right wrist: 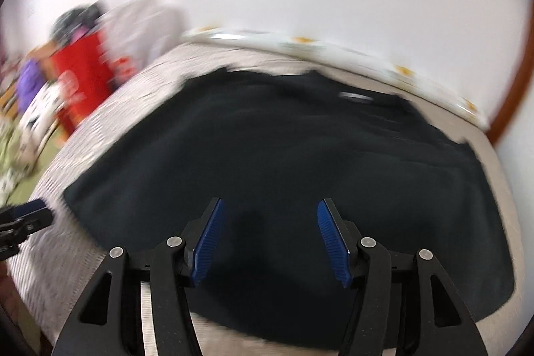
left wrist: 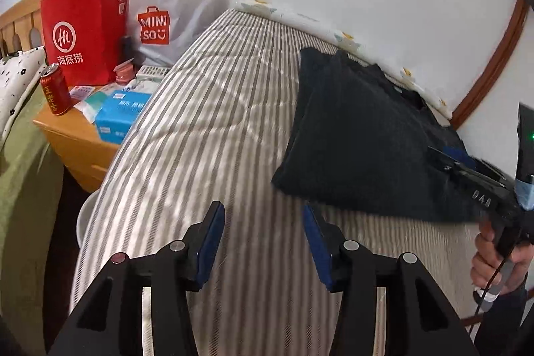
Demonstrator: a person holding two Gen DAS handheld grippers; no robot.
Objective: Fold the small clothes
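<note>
Left wrist view: left gripper (left wrist: 263, 216) over striped bed (left wrist: 207, 122) beside dark garment (left wrist: 360, 135), jaws apart, empty; right gripper (right wrist: 268, 212) above garment, likewise gaping, empty.

The dark navy cloth garment (left wrist: 360, 135) looks soft, matt and slightly fuzzy. Under it the grey-and-white striped bed cover (left wrist: 213, 129) is woven cloth, quilted and dull. The left tongs (left wrist: 263, 222) have matt black plastic arms, ribbed blue pads (left wrist: 210, 246) and small shiny metal pins. The red paper shopping bag (left wrist: 83, 32) has a smooth, faintly glossy face; the white bag (left wrist: 177, 12) beside it is crinkled. The red drink can (left wrist: 55, 89) is glossy metal on a honey-coloured varnished wooden nightstand (left wrist: 73, 142).
</note>
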